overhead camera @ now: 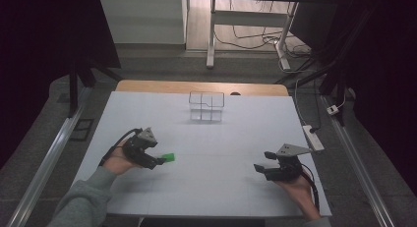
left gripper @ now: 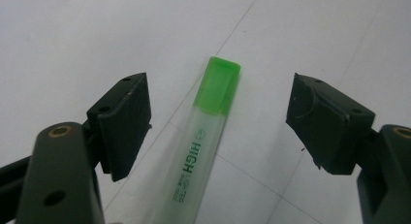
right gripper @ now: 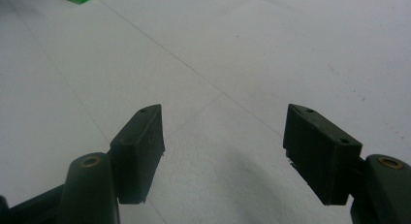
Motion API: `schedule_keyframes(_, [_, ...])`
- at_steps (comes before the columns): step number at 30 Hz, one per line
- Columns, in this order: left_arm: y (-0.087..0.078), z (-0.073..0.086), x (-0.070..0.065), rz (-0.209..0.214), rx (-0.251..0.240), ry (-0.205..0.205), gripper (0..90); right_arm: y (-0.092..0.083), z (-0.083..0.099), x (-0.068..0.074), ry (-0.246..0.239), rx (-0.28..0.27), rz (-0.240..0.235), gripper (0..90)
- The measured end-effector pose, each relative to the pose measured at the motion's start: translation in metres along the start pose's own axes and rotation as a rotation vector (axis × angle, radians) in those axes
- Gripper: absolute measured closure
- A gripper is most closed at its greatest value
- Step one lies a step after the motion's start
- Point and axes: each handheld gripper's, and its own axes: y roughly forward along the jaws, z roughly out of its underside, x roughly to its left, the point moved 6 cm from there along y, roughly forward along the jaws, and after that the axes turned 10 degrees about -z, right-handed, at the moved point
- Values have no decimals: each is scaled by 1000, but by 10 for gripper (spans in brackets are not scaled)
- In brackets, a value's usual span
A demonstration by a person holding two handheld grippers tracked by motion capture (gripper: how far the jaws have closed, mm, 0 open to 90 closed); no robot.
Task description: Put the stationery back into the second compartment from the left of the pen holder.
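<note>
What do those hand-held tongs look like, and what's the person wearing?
Both the left tongs and right tongs are black, each with a grey three-cornered plate on top, a trailing black cable and two blocky black jaws. The left sleeve is grey.

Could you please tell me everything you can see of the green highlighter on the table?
The highlighter is a flat-sided pen with a translucent, pale plastic barrel and a bright green cap, which is on. Dark green lettering on the barrel reads HIGH, with smaller print beside it. It lies flat on the white table, cap pointing away from the left tool. That tool's jaws stand open on either side of it, and neither pad touches it. Its rear end is out of frame.
</note>
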Motion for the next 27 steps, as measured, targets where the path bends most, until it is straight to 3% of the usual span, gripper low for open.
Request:
schedule_keyframes(4, [10, -5, 2, 6, 36, 23, 247, 1, 1, 0, -3, 8, 3, 304])
schedule_keyframes(8, [17, -9, 2, 18, 60, 42, 257, 0, -1, 0, 23, -21, -29, 300])
schedule_keyframes(27, [41, -9, 3, 29, 151, 101, 276, 4, 4, -1, 8, 22, -11, 295])
